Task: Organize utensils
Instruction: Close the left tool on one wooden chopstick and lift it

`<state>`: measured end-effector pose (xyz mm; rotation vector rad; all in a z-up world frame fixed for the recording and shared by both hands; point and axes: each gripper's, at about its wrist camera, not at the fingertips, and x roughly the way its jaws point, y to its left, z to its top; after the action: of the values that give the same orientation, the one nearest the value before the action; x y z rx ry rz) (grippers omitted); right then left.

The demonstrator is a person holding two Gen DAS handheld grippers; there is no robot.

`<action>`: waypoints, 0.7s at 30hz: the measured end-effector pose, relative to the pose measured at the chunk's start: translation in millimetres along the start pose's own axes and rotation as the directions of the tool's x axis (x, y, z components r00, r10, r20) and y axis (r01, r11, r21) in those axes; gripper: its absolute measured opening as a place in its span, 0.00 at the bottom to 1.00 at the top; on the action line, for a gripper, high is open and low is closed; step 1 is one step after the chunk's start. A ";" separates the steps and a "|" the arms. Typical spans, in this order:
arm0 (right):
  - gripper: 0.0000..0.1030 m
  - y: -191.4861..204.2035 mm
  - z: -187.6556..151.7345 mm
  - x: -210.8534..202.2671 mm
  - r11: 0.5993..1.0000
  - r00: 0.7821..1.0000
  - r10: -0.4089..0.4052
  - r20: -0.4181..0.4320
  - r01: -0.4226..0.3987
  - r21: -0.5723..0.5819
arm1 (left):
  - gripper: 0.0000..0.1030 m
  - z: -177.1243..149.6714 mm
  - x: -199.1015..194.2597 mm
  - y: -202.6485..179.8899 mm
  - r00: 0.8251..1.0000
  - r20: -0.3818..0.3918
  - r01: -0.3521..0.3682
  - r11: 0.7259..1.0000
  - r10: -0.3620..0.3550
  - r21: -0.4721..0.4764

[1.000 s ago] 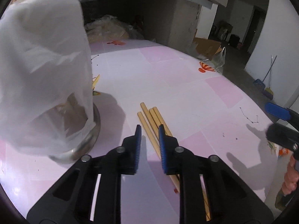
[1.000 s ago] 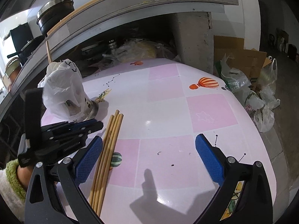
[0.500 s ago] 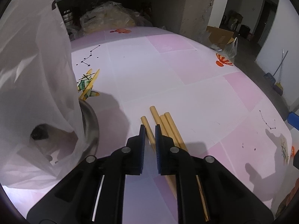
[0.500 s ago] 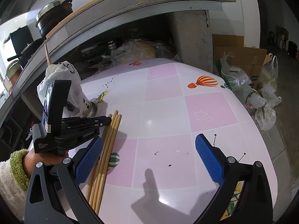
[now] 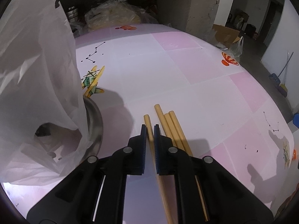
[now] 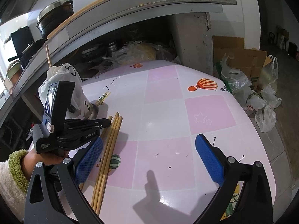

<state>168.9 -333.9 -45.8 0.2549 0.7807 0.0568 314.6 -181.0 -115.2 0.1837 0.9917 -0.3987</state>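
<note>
Left wrist view: I am seeing the left gripper (image 5: 149,128) clamping its blue pads on the leftmost chopstick (image 5: 148,122), which is lying on the pink-checked table (image 5: 186,78); its jaws have just been closing around it. Three more chopsticks (image 5: 171,125) are lying just beside it to the right, touching one another. A metal container (image 5: 94,127) wrapped in a white plastic bag (image 5: 35,78) is standing near on the left (one chopstick is sticking up from it in the right wrist view). I am holding the right gripper (image 6: 148,158) over the table with its jaws standing wide apart and nothing between them.
</note>
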 end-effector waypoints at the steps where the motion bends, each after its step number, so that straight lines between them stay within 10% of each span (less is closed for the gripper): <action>1: 0.94 0.6 0.2 -0.3 1.000 1.000 0.001 0.000 -0.001 0.000 | 0.07 -0.2 -0.2 -0.1 1.000 0.002 -0.001 1.000 0.001 0.001; 21: 0.94 6.1 1.6 -20.6 1.000 1.000 -0.005 0.031 0.006 -0.014 | 0.05 -9.9 -39.5 7.2 0.993 0.088 0.078 0.995 -0.073 -0.058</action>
<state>155.6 -331.3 -29.0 0.2402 0.7500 0.0528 290.8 -161.6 -87.4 0.0733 0.9274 -0.4414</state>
